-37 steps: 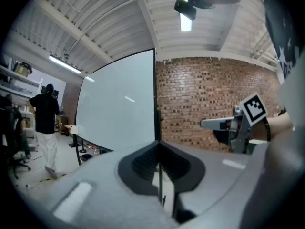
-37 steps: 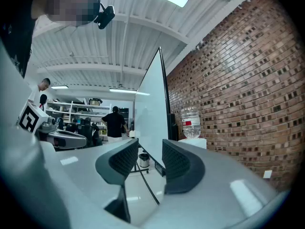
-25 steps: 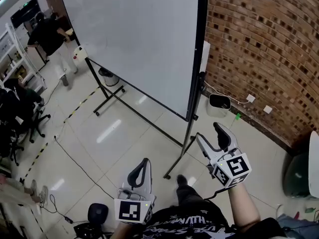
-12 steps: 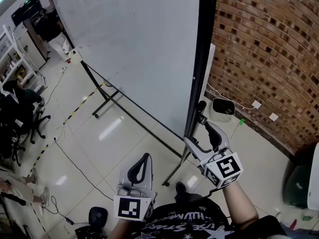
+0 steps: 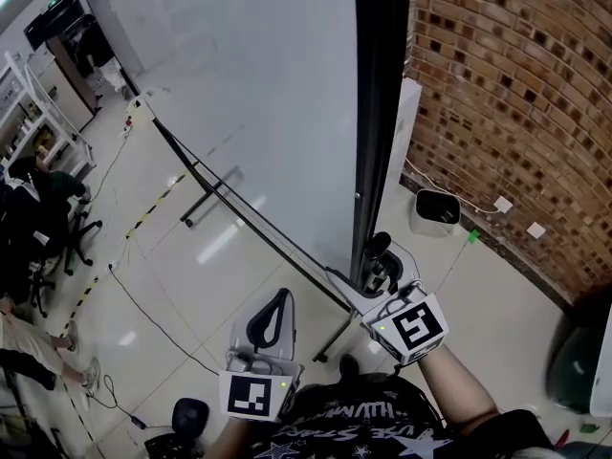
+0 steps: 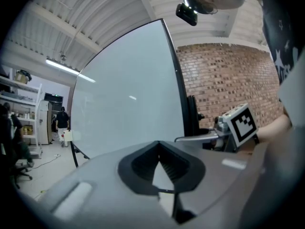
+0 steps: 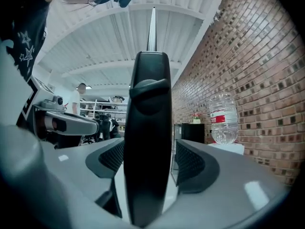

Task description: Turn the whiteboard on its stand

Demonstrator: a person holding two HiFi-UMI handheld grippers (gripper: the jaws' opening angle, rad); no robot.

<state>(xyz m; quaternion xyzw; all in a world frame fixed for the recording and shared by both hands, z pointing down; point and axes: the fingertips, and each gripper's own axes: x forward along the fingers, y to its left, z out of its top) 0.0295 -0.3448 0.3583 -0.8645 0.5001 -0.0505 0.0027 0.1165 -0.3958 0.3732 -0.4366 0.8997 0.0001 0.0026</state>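
The big whiteboard [image 5: 249, 94] on its black wheeled stand fills the upper head view, and its white face [image 6: 128, 104] also shows in the left gripper view. Its black side post [image 5: 381, 113] runs down to a knob [image 5: 378, 247]. My right gripper [image 5: 380, 273] straddles that post at knob height. The post [image 7: 148, 104] stands between the two pads with a gap on the right side, and the jaws are opening. My left gripper [image 5: 273, 302] hangs low in front of me, shut and holding nothing; its tips [image 6: 159, 144] meet.
A brick wall [image 5: 507, 84] runs close on the right, with a bin [image 5: 438, 208] at its foot and a water bottle [image 7: 223, 118] on a white unit. The stand's legs [image 5: 210, 199] spread over the tiled floor. Office chairs [image 5: 38, 228] and a floor cable lie at left.
My right gripper has moved left and up from beside the stand onto the side post, which is now between its jaws. The board looms closer. The left gripper has barely moved.
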